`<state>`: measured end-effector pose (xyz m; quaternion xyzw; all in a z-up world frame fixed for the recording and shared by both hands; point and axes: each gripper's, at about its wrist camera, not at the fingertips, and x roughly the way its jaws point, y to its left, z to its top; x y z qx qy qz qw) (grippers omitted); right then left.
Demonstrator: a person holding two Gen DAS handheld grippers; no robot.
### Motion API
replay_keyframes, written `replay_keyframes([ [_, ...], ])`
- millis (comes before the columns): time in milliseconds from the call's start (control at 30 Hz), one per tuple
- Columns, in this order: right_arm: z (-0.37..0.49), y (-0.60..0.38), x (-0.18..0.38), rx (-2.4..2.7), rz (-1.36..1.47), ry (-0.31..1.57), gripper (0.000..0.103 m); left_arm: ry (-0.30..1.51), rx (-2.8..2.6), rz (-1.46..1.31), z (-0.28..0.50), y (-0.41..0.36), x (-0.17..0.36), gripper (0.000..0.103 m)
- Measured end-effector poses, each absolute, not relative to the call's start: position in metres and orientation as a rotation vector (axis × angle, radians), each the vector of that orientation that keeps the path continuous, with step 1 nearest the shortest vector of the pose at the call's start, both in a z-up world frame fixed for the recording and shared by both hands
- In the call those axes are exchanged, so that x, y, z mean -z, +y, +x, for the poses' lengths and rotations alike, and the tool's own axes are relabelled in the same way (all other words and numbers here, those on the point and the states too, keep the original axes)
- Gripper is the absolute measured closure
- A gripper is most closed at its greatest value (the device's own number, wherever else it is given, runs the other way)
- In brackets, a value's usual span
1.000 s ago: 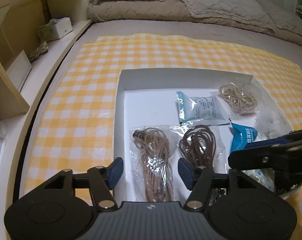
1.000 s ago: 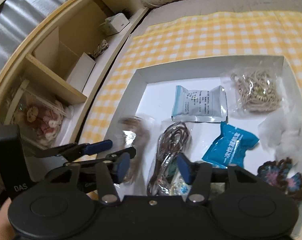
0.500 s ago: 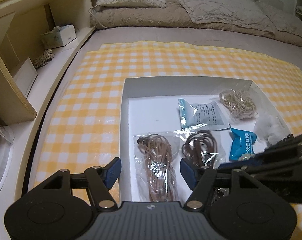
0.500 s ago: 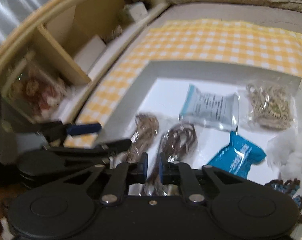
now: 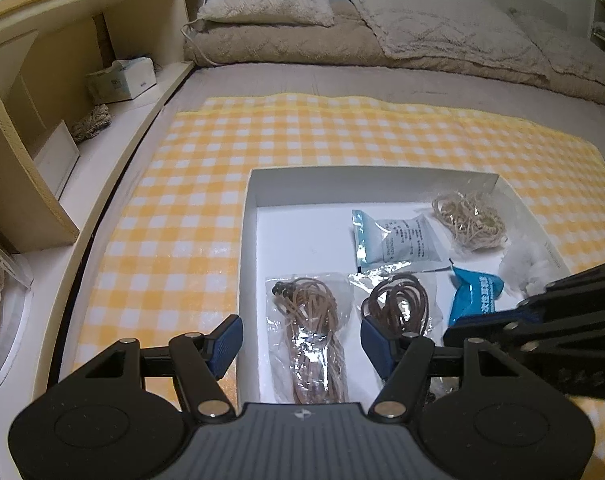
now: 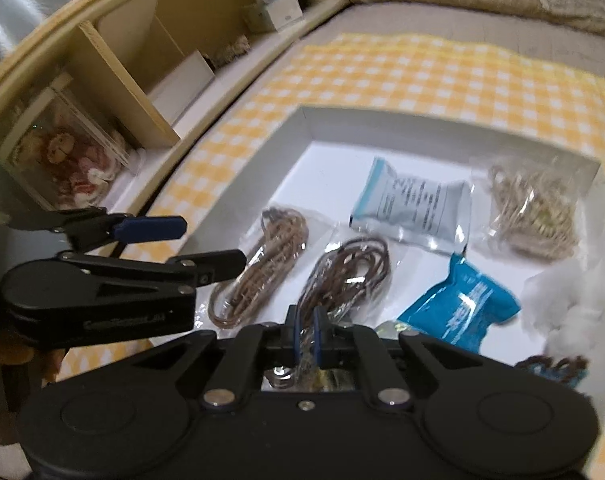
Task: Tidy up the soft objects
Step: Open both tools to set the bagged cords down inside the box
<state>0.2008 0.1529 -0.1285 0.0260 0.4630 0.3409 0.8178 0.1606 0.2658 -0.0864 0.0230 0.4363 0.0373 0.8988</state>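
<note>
**Pinch on the dark cord bag**

Right gripper [image 6: 305,334] clamped on plastic of the dark cord bag [image 6: 344,276], mid-front of white tray [image 6: 302,120], apparently for lifting. Left gripper [image 5: 300,340] spread wide over tray's front-left, above light cord bag [image 5: 312,332], holding nothing.

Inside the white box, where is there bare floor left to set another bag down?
The white box has bare floor in its far-left corner, bordered by the left wall, the light-brown cord bag and the pale sachet. The right half, around the blue packet, is crowded.
</note>
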Motion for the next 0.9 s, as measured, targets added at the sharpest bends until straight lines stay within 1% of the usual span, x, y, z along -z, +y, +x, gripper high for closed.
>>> replay_keyframes([
  [33,0.199,0.151,0.124,-0.726,0.054,0.975,0.095,0.897,-0.079,0.044,0.159,0.265,0.084,0.036],
  [100,0.196,0.144,0.116,-0.723,0.057,0.952,0.095,0.884,-0.079,0.038,0.157,0.263,0.079,0.031],
  [267,0.189,0.129,0.097,-0.711,0.044,0.895,0.092,0.850,-0.077,0.024,0.148,0.256,0.065,0.028],
  [333,0.186,0.122,0.090,-0.704,0.044,0.869,0.086,0.833,-0.082,0.016,0.142,0.253,0.058,0.024],
  [400,0.183,0.116,0.082,-0.697,0.042,0.839,0.076,0.815,-0.091,0.007,0.137,0.250,0.052,0.021],
  [467,0.180,0.110,0.076,-0.682,0.031,0.807,0.071,0.803,-0.100,-0.001,0.132,0.248,0.047,0.018],
  [533,0.178,0.103,0.071,-0.668,0.024,0.785,0.065,0.789,-0.109,-0.012,0.128,0.247,0.042,0.013],
  [600,0.176,0.097,0.067,-0.650,0.010,0.765,0.056,0.777,-0.107,-0.031,0.123,0.247,0.037,0.003],
  [667,0.172,0.091,0.062,-0.636,-0.003,0.745,0.050,0.761,-0.113,-0.046,0.118,0.247,0.033,0.000],
  [700,0.171,0.088,0.060,-0.628,-0.010,0.736,0.046,0.753,-0.118,-0.050,0.116,0.247,0.030,0.000],
  [833,0.164,0.076,0.052,-0.605,-0.022,0.702,0.036,0.720,-0.137,-0.064,0.107,0.244,0.019,0.000],
  [867,0.162,0.073,0.049,-0.602,-0.022,0.691,0.032,0.710,-0.139,-0.073,0.104,0.243,0.015,0.000],
  [900,0.159,0.070,0.046,-0.598,-0.023,0.680,0.025,0.698,-0.139,-0.084,0.101,0.242,0.012,0.000],
])
